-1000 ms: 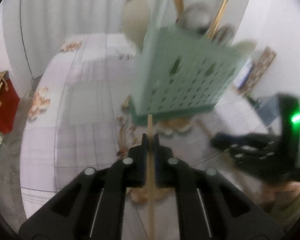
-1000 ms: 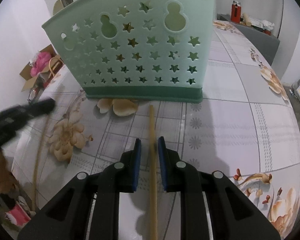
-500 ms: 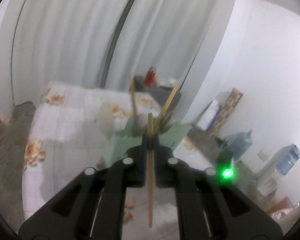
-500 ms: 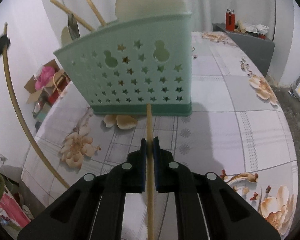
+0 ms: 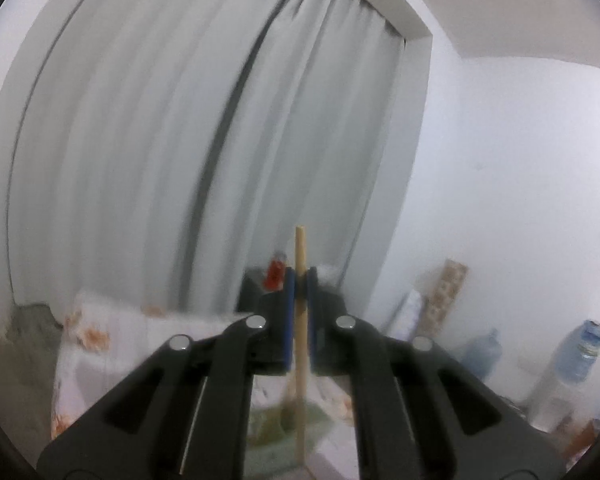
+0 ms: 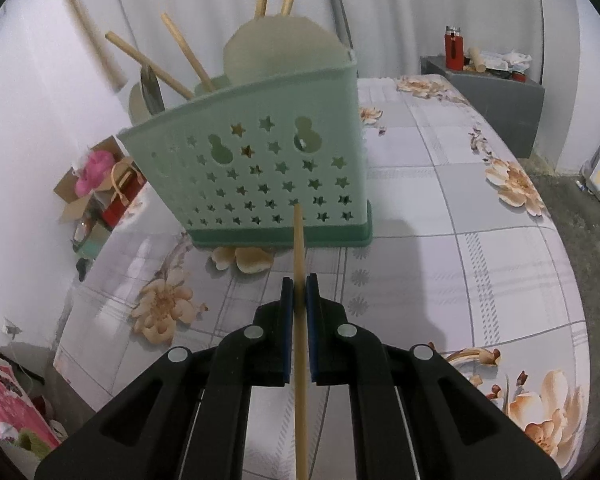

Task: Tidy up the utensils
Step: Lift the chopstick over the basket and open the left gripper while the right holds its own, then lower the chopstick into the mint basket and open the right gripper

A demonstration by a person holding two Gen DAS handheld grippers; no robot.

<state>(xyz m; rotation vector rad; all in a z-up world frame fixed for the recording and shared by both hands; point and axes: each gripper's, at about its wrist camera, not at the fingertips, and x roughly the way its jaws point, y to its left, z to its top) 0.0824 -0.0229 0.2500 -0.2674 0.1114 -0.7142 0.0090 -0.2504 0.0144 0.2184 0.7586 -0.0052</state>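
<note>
A mint-green utensil holder (image 6: 260,184) with star-shaped holes stands on the floral tablecloth (image 6: 460,240) and holds several wooden chopsticks, a pale round utensil and a metal spoon. My right gripper (image 6: 299,292) is shut on a wooden chopstick (image 6: 299,248), just in front of the holder's base. My left gripper (image 5: 300,280) is shut on another wooden chopstick (image 5: 300,252), raised high and pointing level at the curtain. A blurred green patch (image 5: 284,428) of the holder shows below it. In the right wrist view that chopstick (image 6: 88,32) shows as a curved stick at the upper left.
A grey cabinet (image 6: 496,96) with a red flask (image 6: 453,46) stands beyond the table's far end. Boxes and bags (image 6: 100,184) sit on the floor to the left. Water bottles (image 5: 576,360) stand by the white wall. A white curtain (image 5: 180,140) hangs behind.
My left gripper has risen steeply with its chopstick, from table level in front of the holder to facing the curtain. My right gripper has shut on its chopstick and lifted it a little.
</note>
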